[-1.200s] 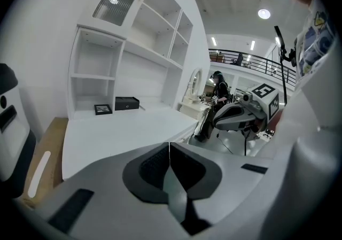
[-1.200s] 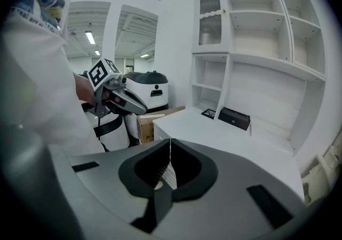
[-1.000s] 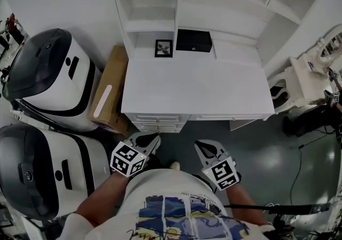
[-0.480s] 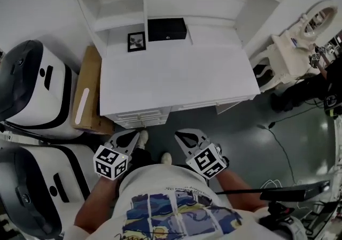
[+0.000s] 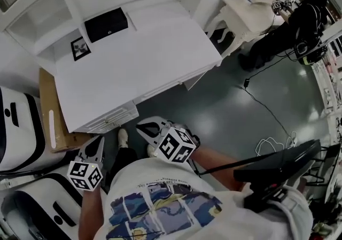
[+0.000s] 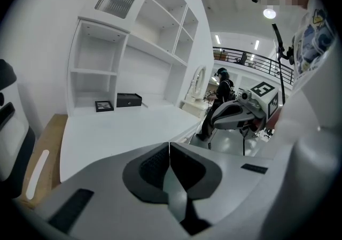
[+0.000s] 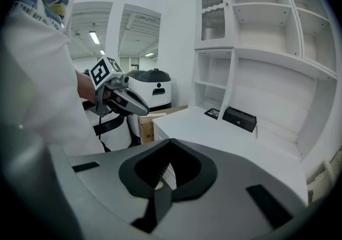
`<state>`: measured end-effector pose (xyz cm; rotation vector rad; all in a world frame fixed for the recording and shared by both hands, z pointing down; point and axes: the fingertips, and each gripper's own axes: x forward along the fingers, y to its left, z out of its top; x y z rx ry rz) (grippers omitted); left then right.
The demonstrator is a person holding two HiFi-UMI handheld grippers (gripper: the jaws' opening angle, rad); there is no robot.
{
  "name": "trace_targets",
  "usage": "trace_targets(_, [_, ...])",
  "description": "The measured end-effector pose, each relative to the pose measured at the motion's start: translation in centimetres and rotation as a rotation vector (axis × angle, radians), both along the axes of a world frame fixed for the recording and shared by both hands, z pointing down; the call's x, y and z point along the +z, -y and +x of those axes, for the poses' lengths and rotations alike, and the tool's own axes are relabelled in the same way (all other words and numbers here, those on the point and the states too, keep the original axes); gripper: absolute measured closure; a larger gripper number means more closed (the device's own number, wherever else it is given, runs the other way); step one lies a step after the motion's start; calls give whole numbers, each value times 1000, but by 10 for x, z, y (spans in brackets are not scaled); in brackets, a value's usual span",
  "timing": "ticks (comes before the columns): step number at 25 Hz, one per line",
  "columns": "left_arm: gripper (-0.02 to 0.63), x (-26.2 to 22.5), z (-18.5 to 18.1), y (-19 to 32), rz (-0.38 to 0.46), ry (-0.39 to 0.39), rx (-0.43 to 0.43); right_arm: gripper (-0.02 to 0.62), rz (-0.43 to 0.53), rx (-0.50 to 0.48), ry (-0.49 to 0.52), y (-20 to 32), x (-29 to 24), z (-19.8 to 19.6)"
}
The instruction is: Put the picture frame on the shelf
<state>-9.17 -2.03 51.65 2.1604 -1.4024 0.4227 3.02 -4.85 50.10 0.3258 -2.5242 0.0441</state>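
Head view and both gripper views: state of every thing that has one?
picture frame: on the desk beside the black box, not held, not yet on the shelf
black box: lid closed
drawers: closed
left gripper: jaws shut, empty
right gripper: jaws shut, empty

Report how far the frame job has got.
Done: nothing; the frame sits on the desk beside the black box. In hand: nothing; left gripper and right gripper are shut, empty, short of the desk. To do: grasp the frame and set it on a shelf.
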Motion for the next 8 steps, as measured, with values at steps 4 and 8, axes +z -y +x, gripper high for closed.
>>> trace_targets(4, [588,0,-2,6,-2,8,-5,571,2,-8,7,6,1,-2])
trace_targets(8, [588,-1,1,14,-4,18,3,571,5,-8,10,14,1,1])
